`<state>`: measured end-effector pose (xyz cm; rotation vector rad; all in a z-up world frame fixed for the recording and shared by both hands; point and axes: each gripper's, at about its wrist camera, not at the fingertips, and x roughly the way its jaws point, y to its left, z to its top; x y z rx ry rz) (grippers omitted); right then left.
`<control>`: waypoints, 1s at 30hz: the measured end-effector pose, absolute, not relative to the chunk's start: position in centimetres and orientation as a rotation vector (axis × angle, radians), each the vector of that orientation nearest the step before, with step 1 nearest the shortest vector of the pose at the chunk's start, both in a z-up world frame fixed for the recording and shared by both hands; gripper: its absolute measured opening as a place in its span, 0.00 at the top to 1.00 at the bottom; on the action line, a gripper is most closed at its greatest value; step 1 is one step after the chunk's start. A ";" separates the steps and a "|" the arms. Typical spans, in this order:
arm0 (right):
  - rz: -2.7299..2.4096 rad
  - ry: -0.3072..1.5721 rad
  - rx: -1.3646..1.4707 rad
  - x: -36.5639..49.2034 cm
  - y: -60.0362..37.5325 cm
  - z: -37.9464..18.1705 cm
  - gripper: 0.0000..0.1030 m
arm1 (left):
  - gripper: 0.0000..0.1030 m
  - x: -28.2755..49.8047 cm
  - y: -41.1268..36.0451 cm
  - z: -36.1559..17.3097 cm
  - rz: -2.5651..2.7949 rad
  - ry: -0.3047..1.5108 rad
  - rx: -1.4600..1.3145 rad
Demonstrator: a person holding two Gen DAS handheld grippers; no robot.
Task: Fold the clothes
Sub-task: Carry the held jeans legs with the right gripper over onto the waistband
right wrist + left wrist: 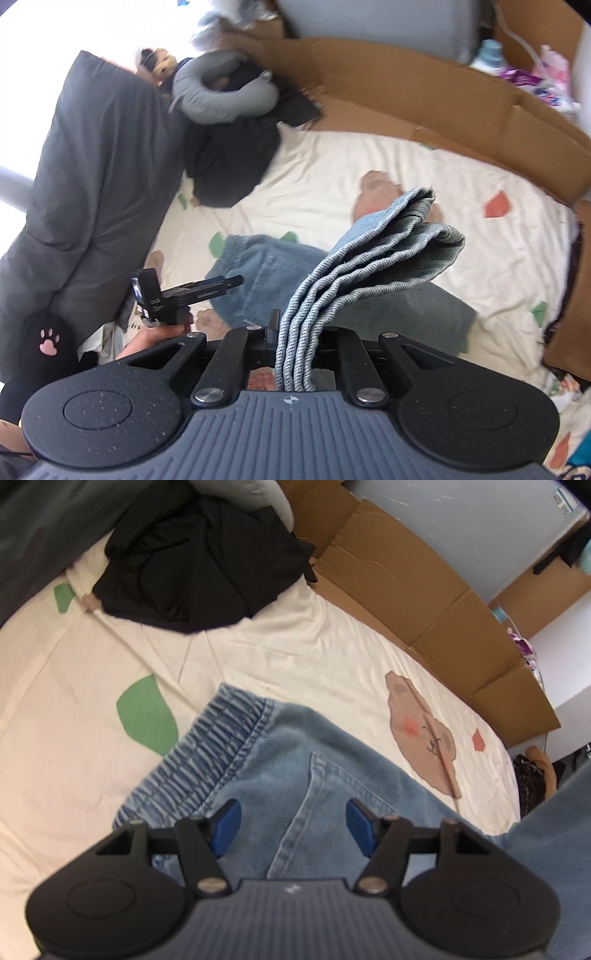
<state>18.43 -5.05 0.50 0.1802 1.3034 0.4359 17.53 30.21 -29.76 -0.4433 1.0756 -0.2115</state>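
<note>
Left tongs [293, 825] spread above the jeans [258, 760], waistband at 10 o'clock. Right tongs [295, 332] pinch the jeans' layered hems over the bed [369, 166]

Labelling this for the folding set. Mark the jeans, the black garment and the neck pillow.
jeans [236, 738]: left wrist view, on the elastic waistband.
black garment [192, 565]: left wrist view, middle of the crumpled heap.
neck pillow [225, 99]: right wrist view, on its grey curved body.

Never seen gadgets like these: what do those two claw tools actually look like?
Each has a ribbed grey body and black linkage arms with silver pivot pins and round black side discs. The left claw carries blue finger pads. From the right claw view, the left tool's black handle bears small white lettering.
</note>
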 end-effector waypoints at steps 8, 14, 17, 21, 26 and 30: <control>0.483 1.327 0.224 20.5 -1.4 -5.2 0.92 | 0.36 16.4 31.2 -31.2 -0.151 1.089 -0.497; 0.469 1.323 0.275 21.0 0.5 -9.3 0.92 | 0.36 16.1 31.1 -31.7 -0.134 1.088 -0.502; 0.473 1.319 0.292 20.8 1.8 -11.3 0.92 | 0.36 15.9 31.0 -31.8 -0.131 1.092 -0.498; 0.463 1.309 0.299 20.8 4.0 -14.0 0.92 | 0.36 15.6 31.3 -31.6 -0.121 1.079 -0.510; 0.426 1.306 0.307 21.5 7.2 -18.0 0.92 | 0.36 14.5 31.9 -31.3 -0.092 1.023 -0.548; 0.425 1.323 0.290 21.5 10.3 -21.0 0.92 | 0.36 13.5 32.8 -31.1 -0.043 0.977 -0.637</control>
